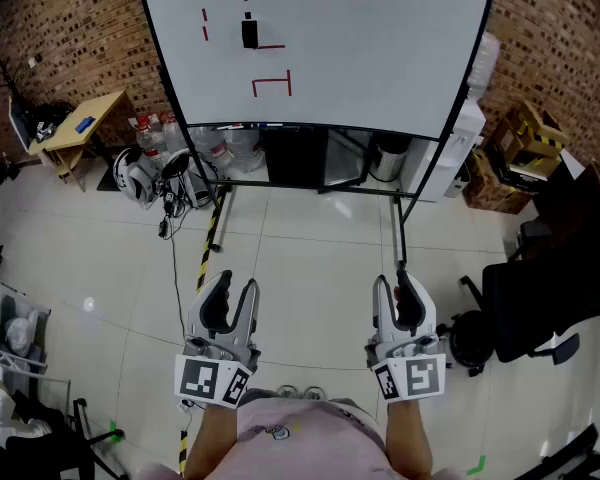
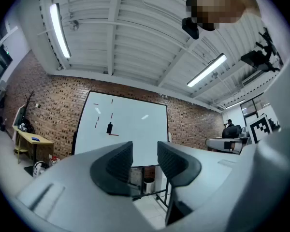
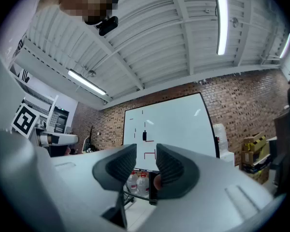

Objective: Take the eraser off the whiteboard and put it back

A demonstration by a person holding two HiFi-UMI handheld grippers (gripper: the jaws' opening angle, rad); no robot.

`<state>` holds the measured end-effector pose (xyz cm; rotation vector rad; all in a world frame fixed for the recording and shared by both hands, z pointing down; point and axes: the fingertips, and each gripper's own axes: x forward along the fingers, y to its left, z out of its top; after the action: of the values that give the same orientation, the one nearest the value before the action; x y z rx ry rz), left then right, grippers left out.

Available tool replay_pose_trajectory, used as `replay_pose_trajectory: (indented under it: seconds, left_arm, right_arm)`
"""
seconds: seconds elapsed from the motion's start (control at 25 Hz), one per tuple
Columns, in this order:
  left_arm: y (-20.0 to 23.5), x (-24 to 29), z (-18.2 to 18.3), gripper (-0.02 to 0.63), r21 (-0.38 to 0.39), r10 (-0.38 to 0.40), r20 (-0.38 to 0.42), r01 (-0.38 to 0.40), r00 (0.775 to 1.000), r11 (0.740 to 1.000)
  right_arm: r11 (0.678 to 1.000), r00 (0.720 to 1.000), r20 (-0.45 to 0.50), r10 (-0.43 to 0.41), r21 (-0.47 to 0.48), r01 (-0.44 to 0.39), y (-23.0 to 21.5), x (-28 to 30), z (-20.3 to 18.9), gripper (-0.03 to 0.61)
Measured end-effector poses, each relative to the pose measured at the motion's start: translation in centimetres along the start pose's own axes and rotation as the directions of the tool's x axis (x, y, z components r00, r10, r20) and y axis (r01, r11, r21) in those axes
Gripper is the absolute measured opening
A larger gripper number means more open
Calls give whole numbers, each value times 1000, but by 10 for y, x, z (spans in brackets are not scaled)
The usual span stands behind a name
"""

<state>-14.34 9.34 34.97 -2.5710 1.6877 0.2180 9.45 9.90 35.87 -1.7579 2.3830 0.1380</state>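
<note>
The black eraser (image 1: 249, 33) sticks to the upper left of the whiteboard (image 1: 380, 38), among short red marker lines. I stand on the tiled floor well back from the board. My left gripper (image 1: 228, 293) and right gripper (image 1: 398, 288) are held side by side low in the head view, both pointing at the board. In the left gripper view the eraser (image 2: 109, 127) shows far beyond the left gripper (image 2: 145, 151), whose jaws stand a little apart with nothing between them. The right gripper (image 3: 146, 153) has a narrow empty gap too, with the eraser (image 3: 145, 136) far ahead.
Under the board stand water bottles (image 1: 155, 133) and a helmet (image 1: 135, 173). A wooden table (image 1: 85, 123) is at the left. A white dispenser (image 1: 455, 153), cardboard boxes (image 1: 525, 133) and a black office chair (image 1: 550, 298) are at the right. Yellow-black tape (image 1: 212, 233) runs along the floor.
</note>
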Motion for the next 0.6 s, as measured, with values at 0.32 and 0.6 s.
replay_pose_trajectory:
  seconds: [0.32, 0.6]
  left_arm:
    - [17, 21, -13, 109, 4, 5, -6, -5, 1000, 1000]
    - [57, 62, -18, 106, 10, -15, 5, 15, 1000, 1000]
  right_arm:
    - [1000, 1000, -14, -7, 14, 7, -9, 29, -17, 120]
    - [1000, 1000, -10, 6, 15, -6, 0, 91, -30, 119]
